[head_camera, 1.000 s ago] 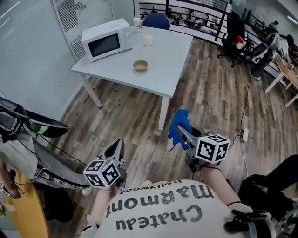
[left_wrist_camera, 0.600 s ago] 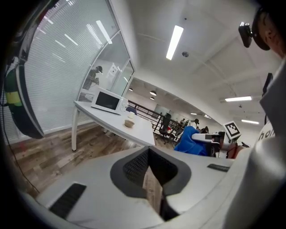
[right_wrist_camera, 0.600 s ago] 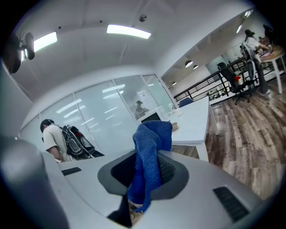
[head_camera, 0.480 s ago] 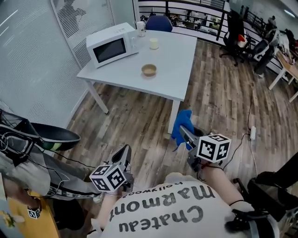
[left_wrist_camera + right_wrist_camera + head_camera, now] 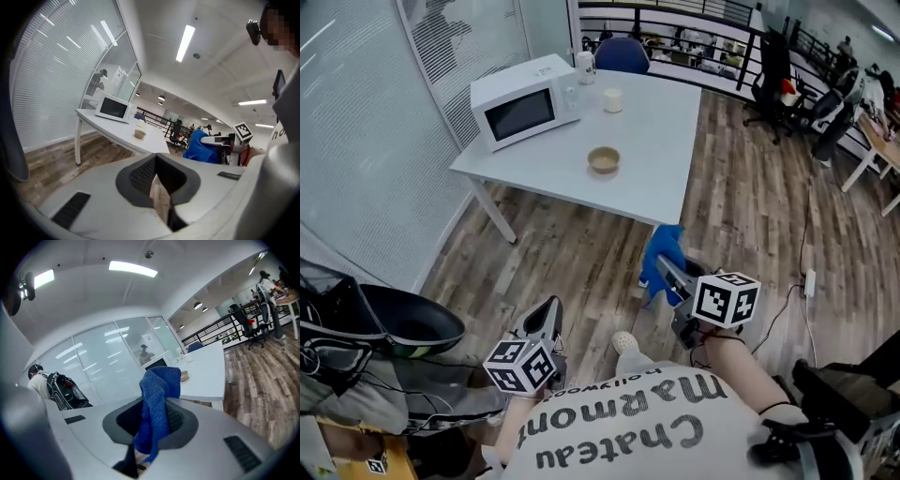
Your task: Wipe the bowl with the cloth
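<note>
A small tan bowl [image 5: 604, 159] sits near the middle of a white table [image 5: 661, 131], far ahead of both grippers; it also shows small as the bowl [image 5: 139, 134] and the bowl [image 5: 184, 376]. My right gripper [image 5: 661, 268] is shut on a blue cloth [image 5: 662, 259], held over the wooden floor short of the table; the cloth [image 5: 157, 404] hangs bunched between the jaws. My left gripper [image 5: 546, 317] is lower left, shut, with nothing between its jaws [image 5: 157, 180].
A white microwave [image 5: 525, 100] stands on the table's left end, with a cup [image 5: 612, 99] and a tumbler [image 5: 585, 66] behind the bowl. A blue chair [image 5: 622, 52] stands beyond the table. A black bag [image 5: 384, 323] lies on the floor at left. Office chairs [image 5: 773, 80] stand at right.
The view has shifted forward: the table and bowl sit lower and nearer in the frame. Both grippers keep their poses, the right still holding the cloth.
</note>
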Demonstrator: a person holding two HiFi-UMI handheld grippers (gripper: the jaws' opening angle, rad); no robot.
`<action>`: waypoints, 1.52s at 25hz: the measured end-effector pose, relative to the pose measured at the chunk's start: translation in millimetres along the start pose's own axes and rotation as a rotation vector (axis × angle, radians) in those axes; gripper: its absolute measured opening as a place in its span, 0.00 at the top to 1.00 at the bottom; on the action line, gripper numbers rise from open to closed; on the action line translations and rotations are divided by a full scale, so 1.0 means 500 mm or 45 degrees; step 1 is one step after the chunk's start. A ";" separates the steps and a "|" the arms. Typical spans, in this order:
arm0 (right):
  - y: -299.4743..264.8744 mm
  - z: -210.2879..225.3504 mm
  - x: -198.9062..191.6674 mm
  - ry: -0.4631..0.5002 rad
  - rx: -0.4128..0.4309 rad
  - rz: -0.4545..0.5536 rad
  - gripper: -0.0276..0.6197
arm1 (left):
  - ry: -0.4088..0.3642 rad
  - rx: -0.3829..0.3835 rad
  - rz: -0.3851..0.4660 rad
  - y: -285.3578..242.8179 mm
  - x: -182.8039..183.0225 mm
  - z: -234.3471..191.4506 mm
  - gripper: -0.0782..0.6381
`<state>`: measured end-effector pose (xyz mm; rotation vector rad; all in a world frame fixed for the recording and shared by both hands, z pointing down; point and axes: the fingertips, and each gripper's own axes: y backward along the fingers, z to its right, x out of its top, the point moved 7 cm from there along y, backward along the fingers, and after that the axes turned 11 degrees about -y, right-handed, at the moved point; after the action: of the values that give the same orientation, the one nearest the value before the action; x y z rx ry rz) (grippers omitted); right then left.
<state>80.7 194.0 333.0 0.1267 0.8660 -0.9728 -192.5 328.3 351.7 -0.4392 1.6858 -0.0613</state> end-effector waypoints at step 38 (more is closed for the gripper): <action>-0.503 0.230 0.320 -0.031 0.063 -0.142 0.86 | 0.210 0.194 0.002 -0.474 0.142 -0.266 0.91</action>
<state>-1.8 -112.6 367.4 0.1097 0.8338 -1.0983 -268.2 59.0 375.7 -0.3252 1.8282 -0.2285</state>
